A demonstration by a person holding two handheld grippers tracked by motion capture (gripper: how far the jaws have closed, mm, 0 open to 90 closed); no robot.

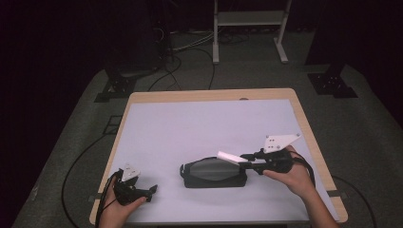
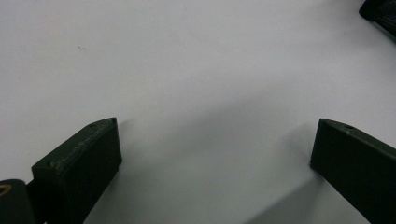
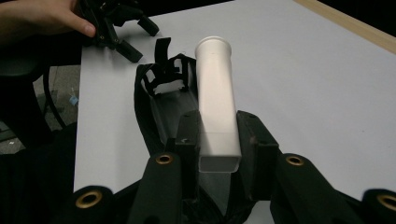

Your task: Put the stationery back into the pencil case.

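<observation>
Jaws of the left gripper (image 1: 153,189) stand spread and empty near the surface's (image 1: 190,123) front left corner. Just right of it, toward the front edge, lies an open black pouch (image 1: 214,173). Jaws of the right gripper (image 3: 218,140) clench a white tube (image 3: 215,100) above its opening. Lower the tube slowly, aligned with the slot. Dark floor and cables surround the surface.

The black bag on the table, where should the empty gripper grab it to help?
Probably the near end of the black bag, at the rim of its opening. The left gripper rests open on the table to that side of the bag, with bare table between them, so a level approach suits. The right gripper holds the white tube over the bag's open top, so steadying that rim may help.
</observation>
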